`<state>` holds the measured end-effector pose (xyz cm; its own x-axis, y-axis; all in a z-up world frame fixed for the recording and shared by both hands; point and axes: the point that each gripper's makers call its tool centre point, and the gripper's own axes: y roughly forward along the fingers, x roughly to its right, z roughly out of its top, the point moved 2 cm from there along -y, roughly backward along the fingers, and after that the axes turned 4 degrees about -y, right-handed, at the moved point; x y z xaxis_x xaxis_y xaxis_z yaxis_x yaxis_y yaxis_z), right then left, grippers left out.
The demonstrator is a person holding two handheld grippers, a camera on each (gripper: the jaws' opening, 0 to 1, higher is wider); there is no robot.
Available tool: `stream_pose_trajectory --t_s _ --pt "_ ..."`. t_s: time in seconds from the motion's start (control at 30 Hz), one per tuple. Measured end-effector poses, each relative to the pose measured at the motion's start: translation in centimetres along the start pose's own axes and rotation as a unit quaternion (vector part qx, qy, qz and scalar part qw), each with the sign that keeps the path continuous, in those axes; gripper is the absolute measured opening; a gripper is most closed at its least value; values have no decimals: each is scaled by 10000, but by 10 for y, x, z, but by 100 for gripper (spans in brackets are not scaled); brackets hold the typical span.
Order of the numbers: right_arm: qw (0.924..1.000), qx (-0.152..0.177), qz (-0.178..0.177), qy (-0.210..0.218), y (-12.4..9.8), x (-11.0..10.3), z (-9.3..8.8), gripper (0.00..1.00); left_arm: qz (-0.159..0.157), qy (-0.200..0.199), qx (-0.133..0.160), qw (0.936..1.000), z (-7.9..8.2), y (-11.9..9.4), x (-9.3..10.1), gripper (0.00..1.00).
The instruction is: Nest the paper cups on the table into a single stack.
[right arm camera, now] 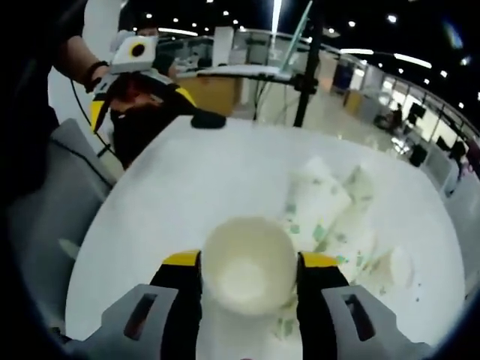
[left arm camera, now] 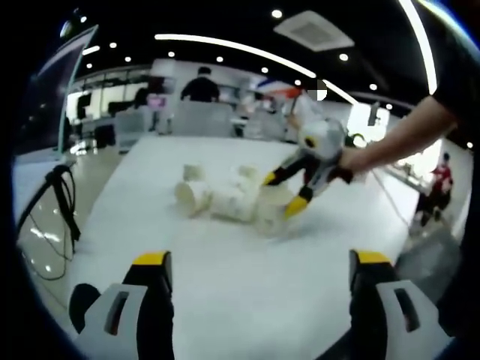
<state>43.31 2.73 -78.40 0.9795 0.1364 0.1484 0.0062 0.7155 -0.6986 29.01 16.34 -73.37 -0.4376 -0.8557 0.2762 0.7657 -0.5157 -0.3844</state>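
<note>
Your right gripper (right arm camera: 247,274) has its jaws pinching a cup (right arm camera: 248,271) by its sides, just under the rim, with the open mouth facing the camera. In the left gripper view that same gripper (left arm camera: 285,192) reaches in over the pile from the right. Your left gripper (left arm camera: 259,281) hangs back over bare desk (left arm camera: 247,262), jaws spread with nothing between them.

The other cups (left arm camera: 221,195) lie tipped on their sides in a loose cluster near the middle of the desk, touching one another; how many there are is hard to tell through the blur.

Judge these as very light, thin-walled paper: they will crush oval if you squeeze hard, and they will skid or roll away at a nudge. Hold each across the wall near the rolled rim, where it is stiffest, with only enough pressure to lift. You will likely need the left jaws to steady a lying cup while the held one slides in.
</note>
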Motion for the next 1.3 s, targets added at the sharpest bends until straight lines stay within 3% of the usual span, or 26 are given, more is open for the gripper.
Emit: stream_pose_trajectory --t_s 0.63,1.3 --pt "9997 169 -171 78 -20 -13 14 44 -101 61 28 9999 6 0 4 97" --pt "9979 532 -347 131 -54 -60 40 43 -240 191 -8 9995 7 -8 9 96"
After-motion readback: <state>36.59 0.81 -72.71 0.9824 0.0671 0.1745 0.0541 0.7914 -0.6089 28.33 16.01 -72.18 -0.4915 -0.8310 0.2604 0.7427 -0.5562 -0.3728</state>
